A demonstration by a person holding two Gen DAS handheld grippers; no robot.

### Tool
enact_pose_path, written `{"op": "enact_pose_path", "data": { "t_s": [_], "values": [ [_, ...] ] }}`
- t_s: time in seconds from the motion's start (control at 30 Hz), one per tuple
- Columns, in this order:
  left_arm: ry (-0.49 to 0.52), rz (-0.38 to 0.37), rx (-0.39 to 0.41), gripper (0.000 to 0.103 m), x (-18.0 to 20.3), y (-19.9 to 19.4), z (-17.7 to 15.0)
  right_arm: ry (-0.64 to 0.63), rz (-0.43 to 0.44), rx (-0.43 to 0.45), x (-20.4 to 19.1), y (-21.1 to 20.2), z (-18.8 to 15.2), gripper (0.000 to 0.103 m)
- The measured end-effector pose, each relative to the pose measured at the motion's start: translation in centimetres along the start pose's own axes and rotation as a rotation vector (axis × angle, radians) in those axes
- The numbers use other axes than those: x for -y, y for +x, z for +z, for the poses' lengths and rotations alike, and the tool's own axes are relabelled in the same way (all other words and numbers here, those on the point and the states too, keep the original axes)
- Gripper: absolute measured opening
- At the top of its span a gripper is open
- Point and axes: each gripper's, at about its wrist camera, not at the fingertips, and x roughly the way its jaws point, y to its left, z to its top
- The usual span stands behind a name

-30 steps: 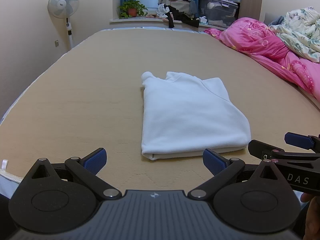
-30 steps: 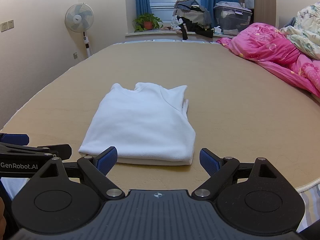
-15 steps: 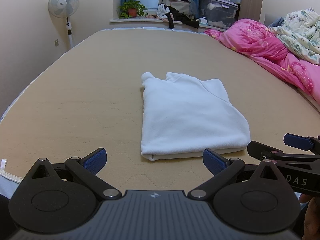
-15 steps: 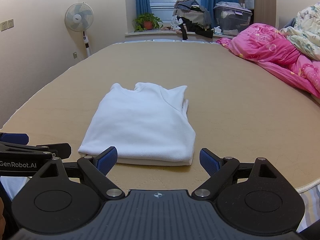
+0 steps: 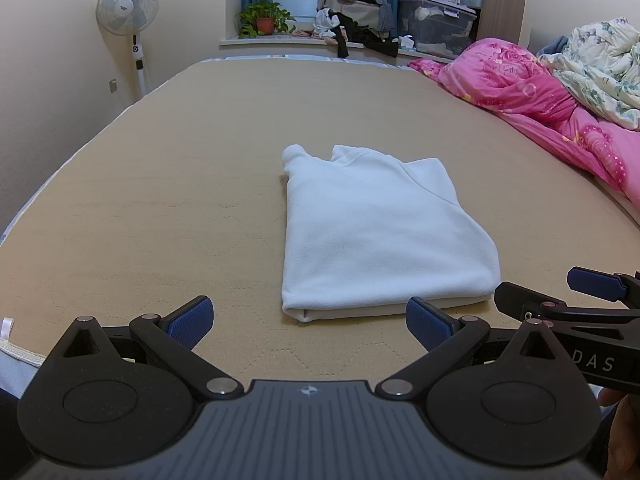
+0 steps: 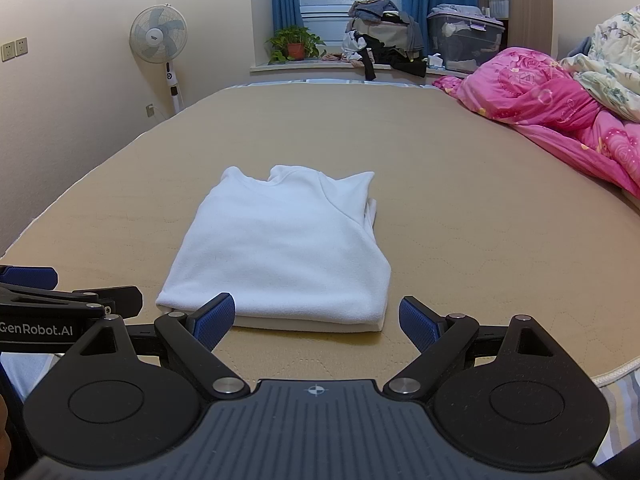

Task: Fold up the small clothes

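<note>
A white garment [image 5: 380,232] lies folded into a neat rectangle on the tan bed [image 5: 180,200]; it also shows in the right wrist view [image 6: 280,252]. My left gripper [image 5: 308,322] is open and empty, held just short of the garment's near edge. My right gripper [image 6: 316,320] is open and empty, also just short of that edge. Each gripper shows at the side of the other's view: the right one in the left wrist view [image 5: 560,304], the left one in the right wrist view [image 6: 68,300].
A pink quilt [image 5: 540,108] and a floral duvet [image 5: 600,64] are heaped along the bed's right side. A standing fan [image 5: 128,12] is by the left wall. A potted plant [image 6: 294,42], a clothes pile [image 6: 380,40] and a storage box [image 6: 464,42] line the far windowsill.
</note>
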Motion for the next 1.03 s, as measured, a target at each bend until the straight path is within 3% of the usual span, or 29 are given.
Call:
{"op": "enact_pose_path", "data": {
  "t_s": [1.03],
  "values": [
    [0.000, 0.007, 0.004, 0.103, 0.23, -0.17, 0.10, 0.001, 0.001, -0.004, 0.25, 0.16, -0.12, 0.090]
  ]
}}
